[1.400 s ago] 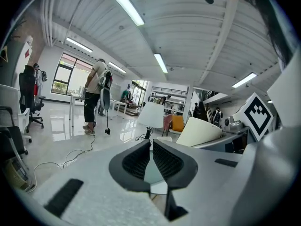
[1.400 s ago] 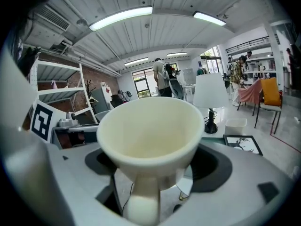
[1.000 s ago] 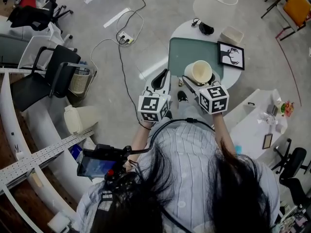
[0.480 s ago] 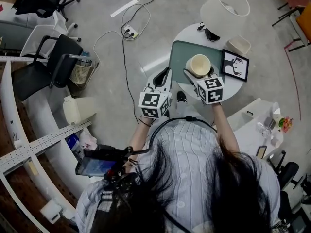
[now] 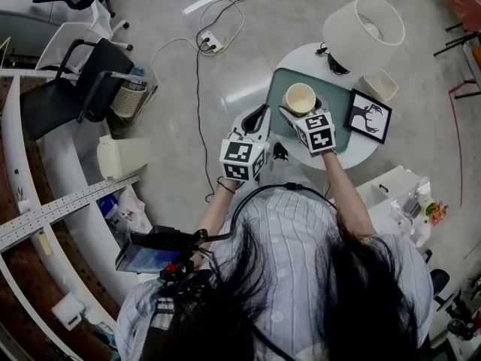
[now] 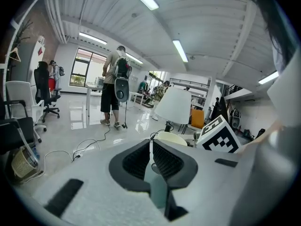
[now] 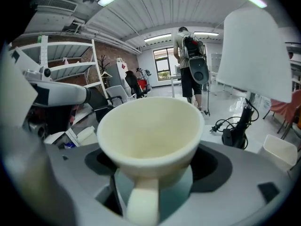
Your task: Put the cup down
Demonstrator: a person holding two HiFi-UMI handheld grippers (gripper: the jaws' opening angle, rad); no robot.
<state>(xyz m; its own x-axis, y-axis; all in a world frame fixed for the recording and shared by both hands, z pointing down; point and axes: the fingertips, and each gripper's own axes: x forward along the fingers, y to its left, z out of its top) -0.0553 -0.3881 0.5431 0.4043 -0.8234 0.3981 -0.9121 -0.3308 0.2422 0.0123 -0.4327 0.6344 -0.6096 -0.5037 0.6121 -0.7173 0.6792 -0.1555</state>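
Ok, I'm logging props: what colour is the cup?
The cup is plain cream, no pattern; the right gripper view shows it best.

No words, numbers or brand names can be read. The left cube (image 5: 242, 160) on the left tool (image 5: 258, 111) and the right cube (image 5: 317, 132) on the right tool (image 5: 291, 114) carry black-and-white square code patterns, not letters. The framed picture (image 5: 369, 116) on the table (image 5: 301, 57) shows a black antlered head, without lettering. A red-and-white sheet (image 6: 41, 42) on a wall is too small to read.
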